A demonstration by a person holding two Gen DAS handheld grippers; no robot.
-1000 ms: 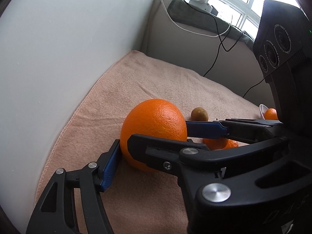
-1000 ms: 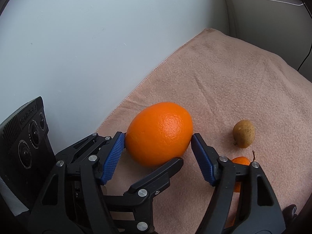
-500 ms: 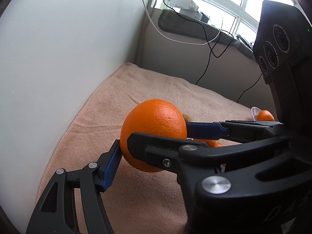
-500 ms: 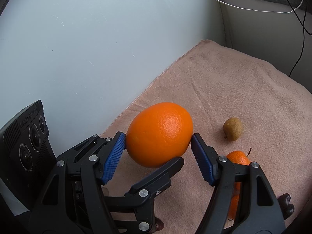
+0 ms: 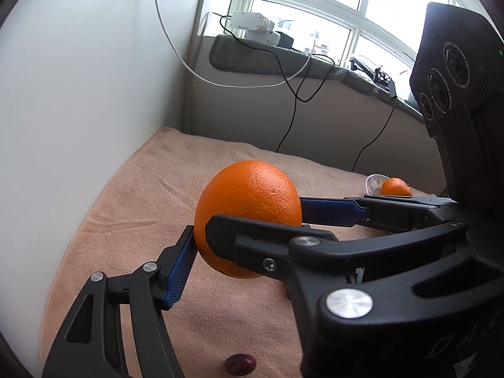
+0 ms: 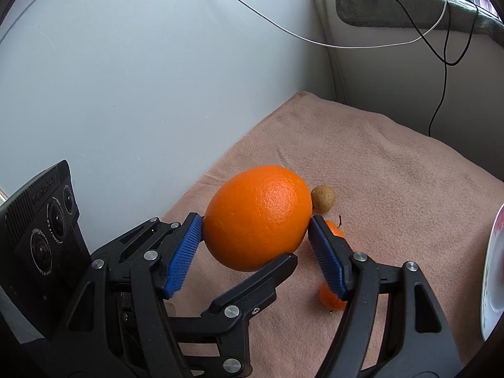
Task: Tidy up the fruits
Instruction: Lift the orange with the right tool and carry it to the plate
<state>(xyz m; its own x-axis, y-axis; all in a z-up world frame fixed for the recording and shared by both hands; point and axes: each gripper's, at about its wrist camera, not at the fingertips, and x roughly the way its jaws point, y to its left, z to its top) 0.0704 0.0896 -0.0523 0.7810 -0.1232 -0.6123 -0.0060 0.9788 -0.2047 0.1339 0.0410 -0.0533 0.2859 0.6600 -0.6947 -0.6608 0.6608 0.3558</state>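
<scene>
Orange [image 6: 258, 217] above the towel [image 6: 393, 189], held between both hand-held grippers

Beyond it in the right wrist view lie a small fruit [image 6: 323, 199] and, nearer, two tangerines [image 6: 335, 230]; a plate [image 6: 493, 280] sits at the right edge, a wall [image 6: 126, 78] at the left.

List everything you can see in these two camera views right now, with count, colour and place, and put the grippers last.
big orange: one, orange, clamped by both grippers above the towel
small oranges: at least two on the towel, orange, partly hidden behind the right gripper's finger; another by the small white dish
brown fruit: one, tan, on the towel behind the big orange
dark fruit: one, dark red, on the near towel
towel: one, peach, covering the surface
white plate: one, at the right edge
cables: white and black, hanging from the windowsill
left gripper: black, blue pads, shut on the orange
right gripper: black, blue pads, shut on the orange
</scene>
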